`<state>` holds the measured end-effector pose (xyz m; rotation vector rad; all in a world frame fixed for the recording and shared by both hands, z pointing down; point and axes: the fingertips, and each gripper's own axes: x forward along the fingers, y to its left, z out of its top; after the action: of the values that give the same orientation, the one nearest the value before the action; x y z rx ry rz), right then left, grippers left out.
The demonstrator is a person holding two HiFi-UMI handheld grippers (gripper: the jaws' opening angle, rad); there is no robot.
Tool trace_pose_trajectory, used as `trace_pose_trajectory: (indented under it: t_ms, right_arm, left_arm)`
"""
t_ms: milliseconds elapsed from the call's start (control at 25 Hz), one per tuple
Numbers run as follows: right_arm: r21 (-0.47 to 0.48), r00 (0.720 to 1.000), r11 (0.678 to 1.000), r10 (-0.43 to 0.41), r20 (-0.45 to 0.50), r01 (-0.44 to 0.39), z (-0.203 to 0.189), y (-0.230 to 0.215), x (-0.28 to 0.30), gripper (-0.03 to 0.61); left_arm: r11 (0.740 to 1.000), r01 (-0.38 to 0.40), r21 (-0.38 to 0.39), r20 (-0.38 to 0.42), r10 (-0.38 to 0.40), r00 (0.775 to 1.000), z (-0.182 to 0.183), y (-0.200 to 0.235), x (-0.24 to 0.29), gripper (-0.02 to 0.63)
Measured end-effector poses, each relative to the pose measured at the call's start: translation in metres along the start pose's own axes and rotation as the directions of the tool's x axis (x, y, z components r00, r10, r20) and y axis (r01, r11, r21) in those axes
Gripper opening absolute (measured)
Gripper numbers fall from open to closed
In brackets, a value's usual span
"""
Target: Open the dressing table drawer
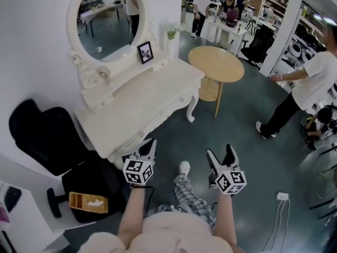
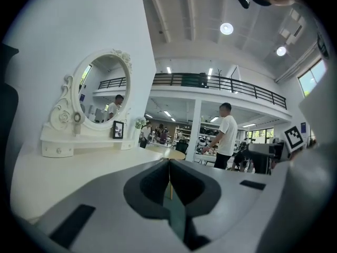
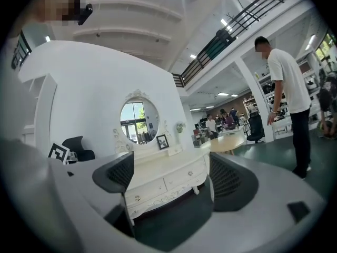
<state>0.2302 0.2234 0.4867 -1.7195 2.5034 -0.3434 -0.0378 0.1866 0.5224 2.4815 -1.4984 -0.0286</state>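
The white dressing table (image 1: 142, 101) with an oval mirror (image 1: 108, 17) stands against the wall ahead and to the left. Its front holds two closed drawers, each with a small knob (image 1: 181, 99). In the right gripper view the drawers (image 3: 181, 176) show between the jaws. My left gripper (image 1: 149, 145) hovers just off the table's near front corner with its jaws pressed together (image 2: 169, 165) and nothing in them. My right gripper (image 1: 220, 153) is farther right over the floor, open (image 3: 171, 175) and empty, pointing at the drawer fronts from a distance.
A round wooden side table (image 1: 216, 62) stands past the dresser's right end. A black chair (image 1: 37, 136) and a yellow tissue box (image 1: 88, 202) are at the left. A person in a white shirt (image 1: 310, 83) stands at the right. A power strip (image 1: 283, 196) lies on the floor.
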Motion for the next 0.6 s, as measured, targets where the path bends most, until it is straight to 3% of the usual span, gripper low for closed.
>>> trace_pose_trajectory:
  t_ms: [320,600]
  right_arm:
    - [0.010,0.994,0.994,0.110,0.000,-0.110,0.007,-0.020,0.109,0.442]
    - [0.012,0.976,0.977,0.215,-0.034,-0.215,0.002,-0.068,0.271,0.442]
  left_arm:
    - [0.995,-0.101,0.001,0.018,0.101,0.995,0.017,0.053,0.064,0.028]
    - [0.977,-0.214,-0.020,0.028,0.215,0.976,0.022,0.132,0.176,0.028]
